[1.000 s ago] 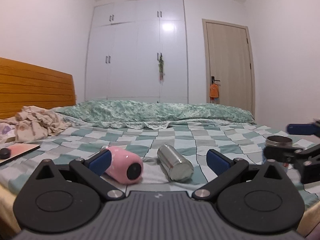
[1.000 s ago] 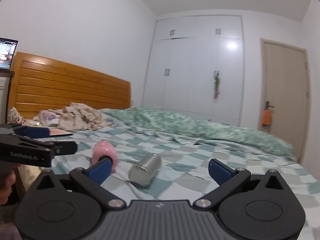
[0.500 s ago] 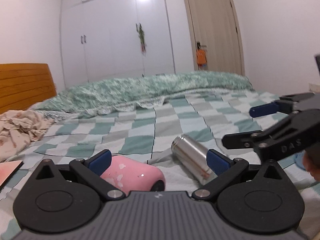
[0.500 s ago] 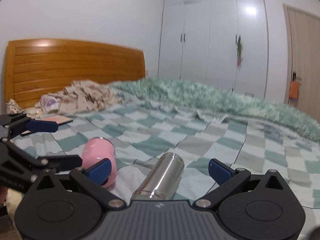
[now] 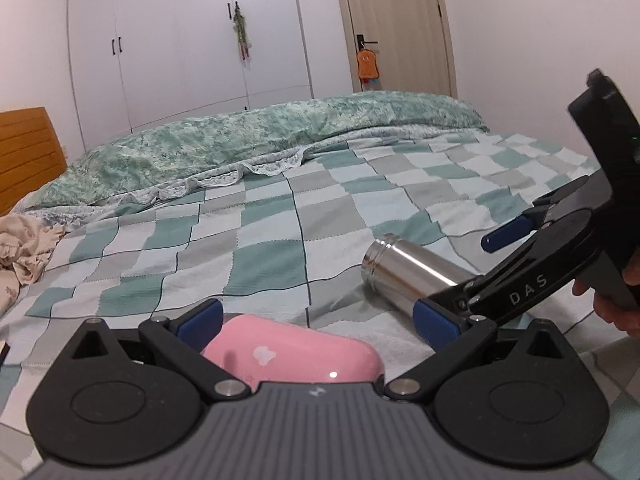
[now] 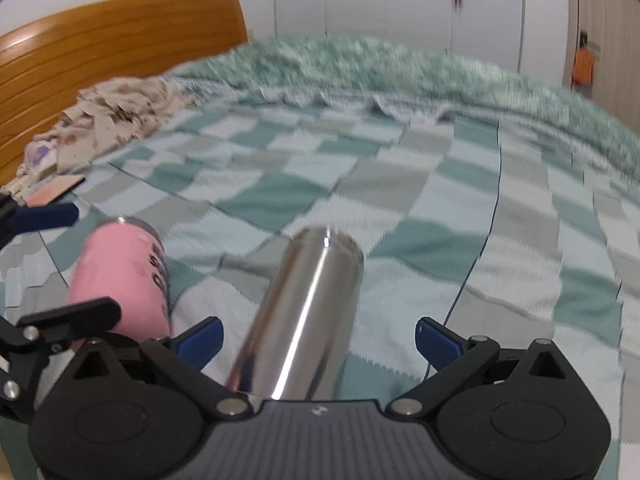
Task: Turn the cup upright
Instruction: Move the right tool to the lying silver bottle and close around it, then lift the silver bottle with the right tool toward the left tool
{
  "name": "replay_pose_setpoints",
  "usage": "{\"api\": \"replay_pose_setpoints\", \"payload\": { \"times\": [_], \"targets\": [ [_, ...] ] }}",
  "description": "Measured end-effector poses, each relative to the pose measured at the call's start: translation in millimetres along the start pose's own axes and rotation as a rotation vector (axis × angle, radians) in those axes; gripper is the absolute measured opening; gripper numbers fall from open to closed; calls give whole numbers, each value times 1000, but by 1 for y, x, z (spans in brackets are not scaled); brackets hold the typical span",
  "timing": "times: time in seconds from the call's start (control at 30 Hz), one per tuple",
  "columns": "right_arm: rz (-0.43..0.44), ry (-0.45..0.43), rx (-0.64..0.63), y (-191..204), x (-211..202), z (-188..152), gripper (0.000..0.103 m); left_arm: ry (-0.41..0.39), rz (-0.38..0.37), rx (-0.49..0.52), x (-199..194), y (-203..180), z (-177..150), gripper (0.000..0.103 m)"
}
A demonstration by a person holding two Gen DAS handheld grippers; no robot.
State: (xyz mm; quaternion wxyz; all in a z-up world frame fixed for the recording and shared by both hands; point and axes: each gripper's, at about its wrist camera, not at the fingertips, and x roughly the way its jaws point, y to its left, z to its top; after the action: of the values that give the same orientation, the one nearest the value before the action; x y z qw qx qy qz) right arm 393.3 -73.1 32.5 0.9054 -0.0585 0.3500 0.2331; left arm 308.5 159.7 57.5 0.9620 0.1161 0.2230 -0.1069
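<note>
Pink cup (image 5: 294, 356): lying on its side on the checked bedsheet (image 5: 260, 256), between the left gripper (image 5: 318, 322) fingers, which are spread apart and not squeezing it.
Steel cup (image 6: 298, 316): lying on its side just right of the pink cup, between the right gripper (image 6: 318, 338) fingers, spread apart too.
Far: green quilt (image 5: 248, 144).

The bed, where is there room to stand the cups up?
The checked blanket is bare between the cups and the green quilt, and to the right past the steel cup. It is crowded near the front: the pink cup and steel cup lie side by side, each between an open gripper's fingers, left gripper and right gripper. Crumpled clothes fill the headboard corner.
</note>
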Motion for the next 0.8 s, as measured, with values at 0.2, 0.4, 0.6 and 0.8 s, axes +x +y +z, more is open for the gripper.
{"api": "replay_pose_setpoints", "payload": {
  "times": [0.2, 0.4, 0.6, 0.8],
  "targets": [
    [34, 95, 62, -2, 27, -1, 72, 9, -15, 4, 6, 3, -1, 103],
    [87, 108, 143, 1, 28, 0, 64, 1, -22, -1, 2, 2, 1, 103],
    [102, 64, 199, -4, -3, 3, 64, -18, -30, -10, -19, -2, 6, 103],
    [79, 11, 220, -2, -65, -11, 63, -49, -68, -7, -57, -20, 8, 103]
  ]
}}
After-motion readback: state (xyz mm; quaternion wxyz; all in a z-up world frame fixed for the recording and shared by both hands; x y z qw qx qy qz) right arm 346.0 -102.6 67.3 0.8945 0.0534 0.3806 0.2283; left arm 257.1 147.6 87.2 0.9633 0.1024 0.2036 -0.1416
